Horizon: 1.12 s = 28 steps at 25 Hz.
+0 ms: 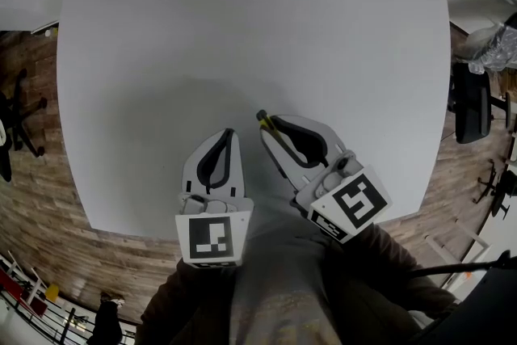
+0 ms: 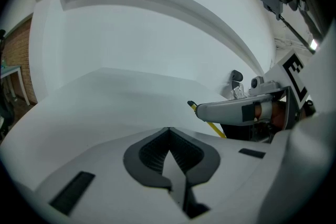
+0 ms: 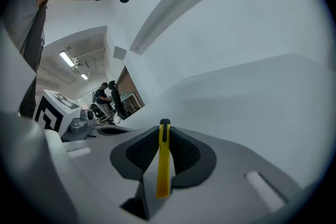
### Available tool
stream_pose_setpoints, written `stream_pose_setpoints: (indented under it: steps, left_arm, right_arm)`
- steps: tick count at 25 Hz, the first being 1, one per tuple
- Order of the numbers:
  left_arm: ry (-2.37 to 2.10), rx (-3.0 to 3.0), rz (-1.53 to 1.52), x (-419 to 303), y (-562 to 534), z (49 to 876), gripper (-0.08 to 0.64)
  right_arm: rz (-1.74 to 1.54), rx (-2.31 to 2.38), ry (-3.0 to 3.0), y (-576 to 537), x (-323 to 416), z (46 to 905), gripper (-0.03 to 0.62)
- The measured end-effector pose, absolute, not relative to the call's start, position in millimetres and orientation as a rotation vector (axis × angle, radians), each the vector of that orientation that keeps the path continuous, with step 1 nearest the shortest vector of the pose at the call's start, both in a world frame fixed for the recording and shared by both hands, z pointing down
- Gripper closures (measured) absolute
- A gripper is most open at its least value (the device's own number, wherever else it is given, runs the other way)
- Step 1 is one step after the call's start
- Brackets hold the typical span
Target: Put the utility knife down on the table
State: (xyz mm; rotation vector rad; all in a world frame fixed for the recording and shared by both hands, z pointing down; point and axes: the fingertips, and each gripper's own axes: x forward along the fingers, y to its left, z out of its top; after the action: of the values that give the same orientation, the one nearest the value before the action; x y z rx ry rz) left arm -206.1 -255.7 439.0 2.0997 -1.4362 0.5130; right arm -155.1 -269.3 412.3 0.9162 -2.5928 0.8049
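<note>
- The yellow utility knife is clamped edgewise between the right gripper jaws, low over the white table, ready for setting down.
- The left gripper is closed on nothing, parked alongside.

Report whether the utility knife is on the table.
Not laid down: the utility knife is clamped in the right gripper.

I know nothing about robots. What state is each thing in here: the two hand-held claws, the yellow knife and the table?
left gripper: shut, nothing between its fingers.
right gripper: shut on the utility knife.
utility knife: clamped edge-on, its tip poking past the fingers; not yet laid down.
table: white top, lying beneath both grippers.
</note>
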Motion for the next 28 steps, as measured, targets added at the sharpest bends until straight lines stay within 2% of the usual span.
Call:
stream_pose_setpoints:
  steps: [28]
  left_arm:
    - [-1.399,2.07,0.522,-213,-259,459,0.558]
  right_arm:
    - [0.846,0.906,-2.548,-272,-164,434,0.529]
